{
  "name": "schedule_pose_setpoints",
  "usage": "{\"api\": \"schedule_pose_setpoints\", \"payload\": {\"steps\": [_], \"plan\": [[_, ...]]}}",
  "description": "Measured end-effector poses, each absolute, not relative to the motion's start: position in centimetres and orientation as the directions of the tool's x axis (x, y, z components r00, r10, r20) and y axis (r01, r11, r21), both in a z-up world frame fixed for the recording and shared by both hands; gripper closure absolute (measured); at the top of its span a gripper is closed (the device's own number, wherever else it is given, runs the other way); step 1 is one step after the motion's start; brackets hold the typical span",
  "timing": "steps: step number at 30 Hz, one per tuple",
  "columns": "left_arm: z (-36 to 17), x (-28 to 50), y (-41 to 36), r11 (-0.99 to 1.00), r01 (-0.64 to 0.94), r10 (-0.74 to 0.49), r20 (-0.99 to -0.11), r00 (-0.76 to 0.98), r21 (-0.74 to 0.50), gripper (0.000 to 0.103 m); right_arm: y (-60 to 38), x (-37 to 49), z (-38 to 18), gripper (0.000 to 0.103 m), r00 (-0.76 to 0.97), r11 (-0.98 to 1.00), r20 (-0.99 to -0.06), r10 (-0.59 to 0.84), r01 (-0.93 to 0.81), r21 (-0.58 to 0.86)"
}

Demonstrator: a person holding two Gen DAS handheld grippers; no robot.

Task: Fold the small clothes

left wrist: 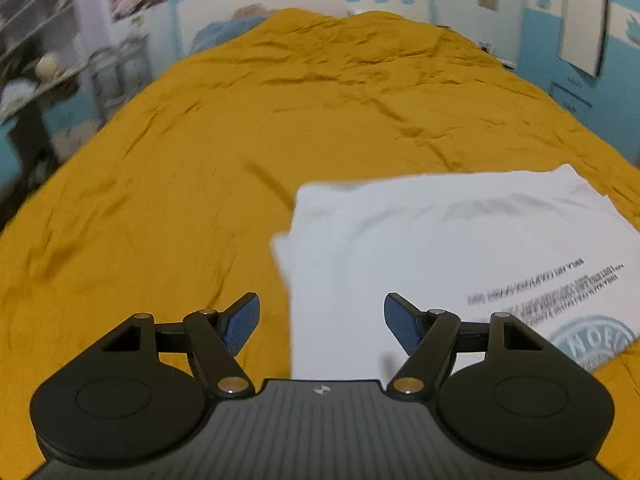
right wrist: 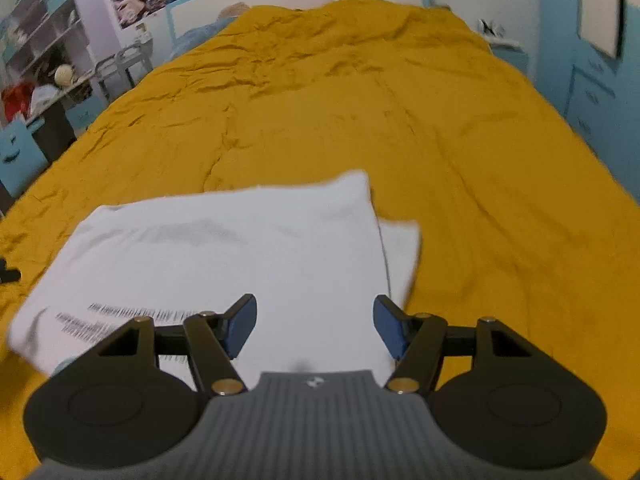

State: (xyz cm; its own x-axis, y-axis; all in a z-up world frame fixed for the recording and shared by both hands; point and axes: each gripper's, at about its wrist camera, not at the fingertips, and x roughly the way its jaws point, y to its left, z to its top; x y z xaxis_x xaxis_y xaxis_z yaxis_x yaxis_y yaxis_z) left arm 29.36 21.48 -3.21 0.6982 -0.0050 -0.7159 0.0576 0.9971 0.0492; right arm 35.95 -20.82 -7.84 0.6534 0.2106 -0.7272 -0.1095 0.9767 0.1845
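The white cotton T-shirt lies flat on the bed, folded into a rough rectangle. Lines of black printed text and a pale blue round emblem show on its near end, upside down. One folded layer pokes out past the main edge along one side.

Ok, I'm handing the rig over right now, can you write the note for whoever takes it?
Left gripper: open, holding nothing, at the left edge of the white T-shirt.
Right gripper: open, holding nothing, over the shirt's right part.
The shirt lies on the yellow bedspread, partly folded; a layer sticks out along its right side, and the print shows near the front edge.
Done: sides seem folded in.
Left: probably the final fold or two, then tidying the edges.
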Motion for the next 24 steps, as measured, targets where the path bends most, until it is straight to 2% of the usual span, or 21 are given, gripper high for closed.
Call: {"api": "schedule_pose_setpoints", "payload": {"steps": [4, 7, 11, 13, 14, 17, 18, 19, 20, 21, 22, 24], "plan": [[-4.2, 25.7, 23.7, 0.994, -0.091, 0.019, -0.710, 0.703, -0.063, 0.022, -23.6, 31.2, -9.2, 0.041, 0.648, 0.972, -0.741, 0.174, 0.006, 0.233], [-5.3, 24.2, 24.5, 0.977, -0.140, -0.023, -0.725, 0.688, -0.163, 0.026, -26.1, 28.1, -10.9, 0.041, 0.645, 0.936, -0.741, 0.190, 0.110, 0.335], [-6.4, 24.2, 24.7, 0.960, -0.184, -0.029, -0.728, 0.685, -0.212, 0.031, -29.2, 25.4, -13.4, 0.043, 0.648, 0.817, -0.713, 0.268, 0.239, 0.525], [-7.1, 24.8, 24.7, 0.953, -0.203, -0.029, -0.738, 0.675, -0.224, 0.042, -30.5, 24.8, -14.3, 0.045, 0.675, 0.738, -0.670, 0.310, 0.273, 0.617], [-7.7, 25.0, 24.6, 0.951, -0.212, -0.030, -0.747, 0.664, -0.226, 0.044, -30.9, 24.9, -14.6, 0.048, 0.686, 0.704, -0.650, 0.328, 0.281, 0.652], [-9.0, 25.4, 24.4, 0.943, -0.230, -0.041, -0.771, 0.635, -0.240, 0.059, -30.9, 25.1, -15.9, 0.057, 0.699, 0.620, -0.606, 0.380, 0.294, 0.727], [-9.2, 25.4, 24.3, 0.941, -0.238, -0.038, -0.774, 0.632, -0.241, 0.064, -30.6, 25.2, -16.3, 0.067, 0.699, 0.611, -0.602, 0.386, 0.296, 0.735], [-9.1, 25.6, 24.2, 0.942, -0.242, -0.030, -0.774, 0.632, -0.234, 0.075, -30.4, 25.4, -16.6, 0.085, 0.697, 0.612, -0.604, 0.386, 0.297, 0.733], [-8.9, 25.8, 24.1, 0.944, -0.249, -0.009, -0.775, 0.632, -0.215, 0.082, -30.1, 25.6, -16.8, 0.096, 0.693, 0.617, -0.608, 0.388, 0.295, 0.729], [-8.8, 25.7, 24.0, 0.946, -0.255, 0.005, -0.778, 0.628, -0.200, 0.090, -29.8, 25.9, -16.9, 0.100, 0.685, 0.622, -0.617, 0.387, 0.300, 0.723], [-8.4, 25.8, 24.0, 0.947, -0.255, 0.005, -0.781, 0.624, -0.197, 0.093, -29.7, 26.0, -16.9, 0.102, 0.685, 0.623, -0.620, 0.383, 0.304, 0.721], [-7.7, 25.6, 23.5, 0.961, -0.233, 0.027, -0.786, 0.618, -0.150, 0.094, -29.2, 25.7, -15.6, 0.103, 0.708, 0.649, -0.605, 0.363, 0.273, 0.710]]}}
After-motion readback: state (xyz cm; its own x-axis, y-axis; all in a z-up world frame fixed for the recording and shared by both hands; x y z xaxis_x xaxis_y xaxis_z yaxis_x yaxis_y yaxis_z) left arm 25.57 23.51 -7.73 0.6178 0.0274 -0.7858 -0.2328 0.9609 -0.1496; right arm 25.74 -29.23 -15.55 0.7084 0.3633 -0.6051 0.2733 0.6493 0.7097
